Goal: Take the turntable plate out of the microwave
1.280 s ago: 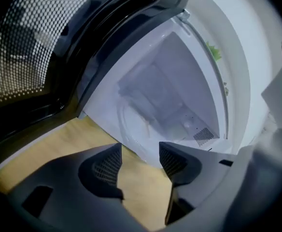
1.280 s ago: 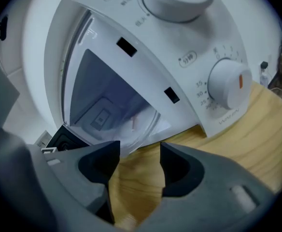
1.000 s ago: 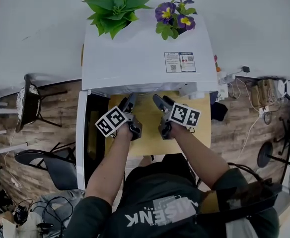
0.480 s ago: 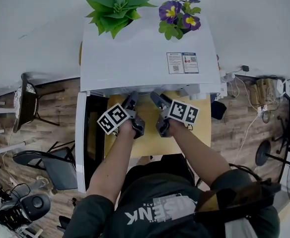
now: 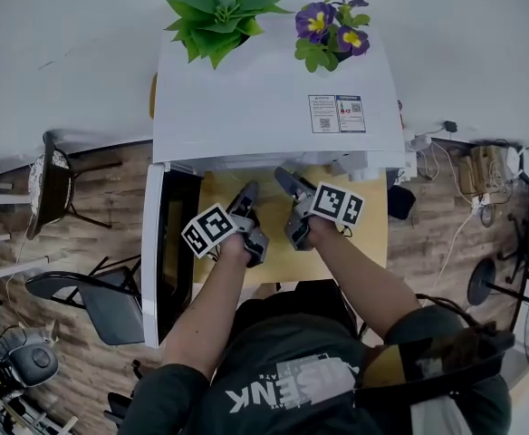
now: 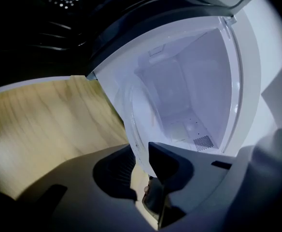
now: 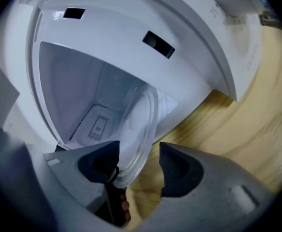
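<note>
You had both tongs at the mouth of the white microwave (image 5: 274,107), which sat on the yellow wooden counter (image 5: 274,208) with its door (image 5: 160,252) swung fully out on your left. The turntable plate (image 6: 137,110) was clear glass and sat at the front of the cavity, its near rim poking out past the front lip over the counter. Your left tongs (image 6: 140,153) had just been closing with the rim between them. Both pads looked pressed on the glass, so clenched on the plate's near rim, left side. Your right tongs (image 7: 140,154) were released. The rim was between the jaws and lay against one pad, while the other pad stood off with bare wood showing in the gap. Room to move was tight inside, with the cavity walls near the plate on both sides and the ceiling low over it. Outside, a strip of bare counter ran in front of the microwave, bounded by the door's inner face on your left and the counter's right edge on your right. Your left marker cube was just beside the door. On top of the microwave, a green plant (image 5: 221,12) and purple flowers (image 5: 330,30) stood at the back edge, and a sticker (image 5: 337,113) lay near the front right. A chair (image 5: 52,188) stood on the floor well apart to the left, and cables (image 5: 455,166) lay on it to the right.
</note>
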`<state>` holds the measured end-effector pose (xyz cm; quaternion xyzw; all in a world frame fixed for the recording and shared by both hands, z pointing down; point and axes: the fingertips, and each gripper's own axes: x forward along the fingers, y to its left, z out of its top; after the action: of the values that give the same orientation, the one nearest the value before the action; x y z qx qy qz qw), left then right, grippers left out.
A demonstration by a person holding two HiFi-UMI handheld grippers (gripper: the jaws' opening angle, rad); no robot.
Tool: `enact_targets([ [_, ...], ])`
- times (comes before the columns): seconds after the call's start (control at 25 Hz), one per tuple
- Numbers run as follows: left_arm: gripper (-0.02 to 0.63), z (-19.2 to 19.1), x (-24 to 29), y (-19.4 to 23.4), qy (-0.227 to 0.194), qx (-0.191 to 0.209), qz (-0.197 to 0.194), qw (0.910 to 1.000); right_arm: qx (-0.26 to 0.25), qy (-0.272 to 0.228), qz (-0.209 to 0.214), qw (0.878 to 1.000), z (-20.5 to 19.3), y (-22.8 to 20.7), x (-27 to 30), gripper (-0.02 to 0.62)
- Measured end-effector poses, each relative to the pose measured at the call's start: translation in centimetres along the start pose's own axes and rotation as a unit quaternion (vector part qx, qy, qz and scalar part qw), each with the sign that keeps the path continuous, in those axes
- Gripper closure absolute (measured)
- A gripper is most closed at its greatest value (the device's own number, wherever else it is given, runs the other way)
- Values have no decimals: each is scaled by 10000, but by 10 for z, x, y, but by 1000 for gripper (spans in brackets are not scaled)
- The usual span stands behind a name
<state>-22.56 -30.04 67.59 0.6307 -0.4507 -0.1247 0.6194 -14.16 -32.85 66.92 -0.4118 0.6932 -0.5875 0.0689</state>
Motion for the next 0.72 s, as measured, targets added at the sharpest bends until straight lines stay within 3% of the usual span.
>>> enact_targets([
  [0.12, 523, -9, -7, 2, 61, -42, -44, 10000, 104, -15, 29, 9999, -2, -1, -1, 347],
  [0.24, 522, -15, -12, 4, 143, -3, -70, 9999, 162, -43, 91, 9998, -2, -1, -1, 462],
  [0.44, 512, -23, -18, 7, 190, 136, 43, 9997, 425, 15, 271, 9987, -7, -1, -4, 493],
  [0.56, 489, -11, -20, 10, 87, 479, 144, 9987, 691, 59, 431, 9967, -12, 3, -5, 509],
  [0.72, 462, 15, -23, 20, -204, 428, 213, 9987, 676, 103, 406, 9968, -17, 0, -13, 511],
])
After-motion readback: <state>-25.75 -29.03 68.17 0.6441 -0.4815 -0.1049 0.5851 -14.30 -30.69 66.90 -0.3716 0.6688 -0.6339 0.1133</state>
